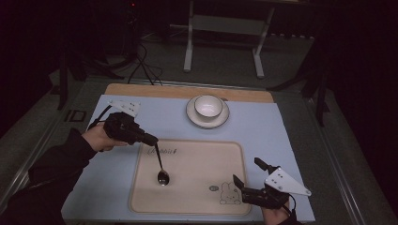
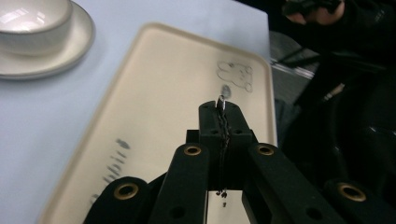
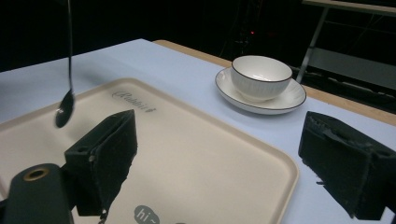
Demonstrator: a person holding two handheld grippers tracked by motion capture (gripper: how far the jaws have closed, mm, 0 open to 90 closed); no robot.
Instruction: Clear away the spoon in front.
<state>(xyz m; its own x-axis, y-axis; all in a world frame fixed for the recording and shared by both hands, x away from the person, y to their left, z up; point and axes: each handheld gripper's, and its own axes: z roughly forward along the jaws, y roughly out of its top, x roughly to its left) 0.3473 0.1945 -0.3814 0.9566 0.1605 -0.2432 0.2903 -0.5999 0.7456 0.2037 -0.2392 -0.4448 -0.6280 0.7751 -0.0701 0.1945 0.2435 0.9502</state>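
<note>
Left gripper (image 1: pixel 151 139) has its jaws closed on the spoon (image 1: pixel 160 168) handle, bowl end hanging over the tray's (image 1: pixel 197 206) left half, while right gripper (image 1: pixel 240 183), jaws apart and empty, waits at the worktop's near right corner; spoon lifted, placement apparently pending.

**Black tongs, dark sleeves**

Both matte black two-jawed tongs, left (image 1: pixel 151 139) and right (image 1: pixel 247 174), carried grey three-cornered plates dotted with small holes. Brass-ringed pivots (image 2: pixel 192 150) studded the arms. The person wore dark sleeves (image 1: pixel 56 161); black cables trailed behind.
</note>
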